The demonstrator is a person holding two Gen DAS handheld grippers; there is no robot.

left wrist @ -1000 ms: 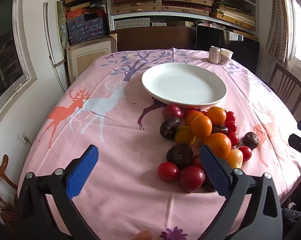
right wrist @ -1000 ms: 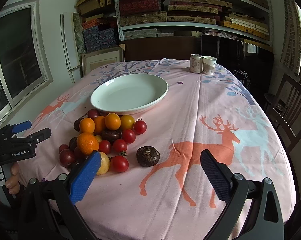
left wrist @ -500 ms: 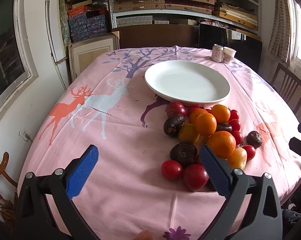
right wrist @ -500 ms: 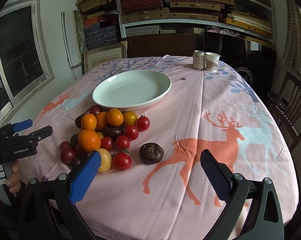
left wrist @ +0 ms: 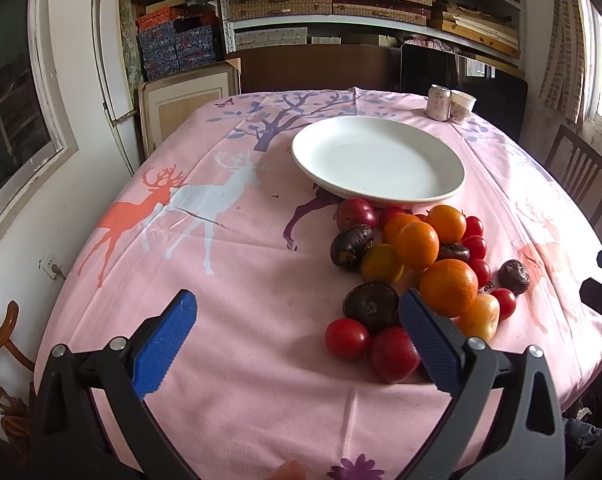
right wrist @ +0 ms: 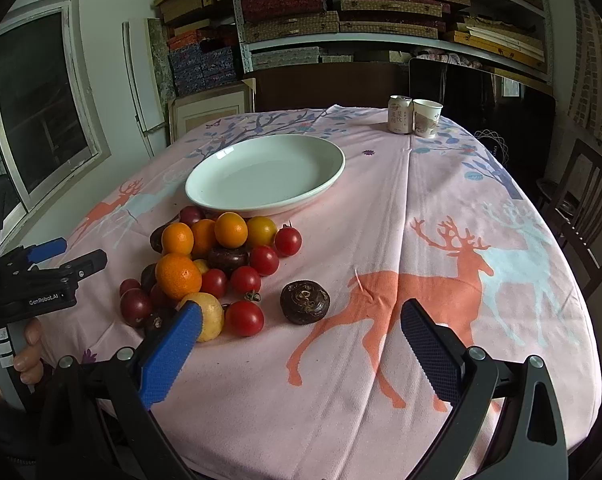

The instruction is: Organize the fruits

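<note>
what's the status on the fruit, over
Left gripper open, empty. Right gripper open, empty. Fruit pile on tablecloth, white plate bare. Path unobstructed.

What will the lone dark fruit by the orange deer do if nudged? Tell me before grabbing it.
The dark fruit looks squat and flattened, so it would probably slide or wobble rather than roll far. Its skin seems rough and matte, likely easy to grip. It sits apart from the fruit pile, so a nudge probably disturbs nothing else.
</note>
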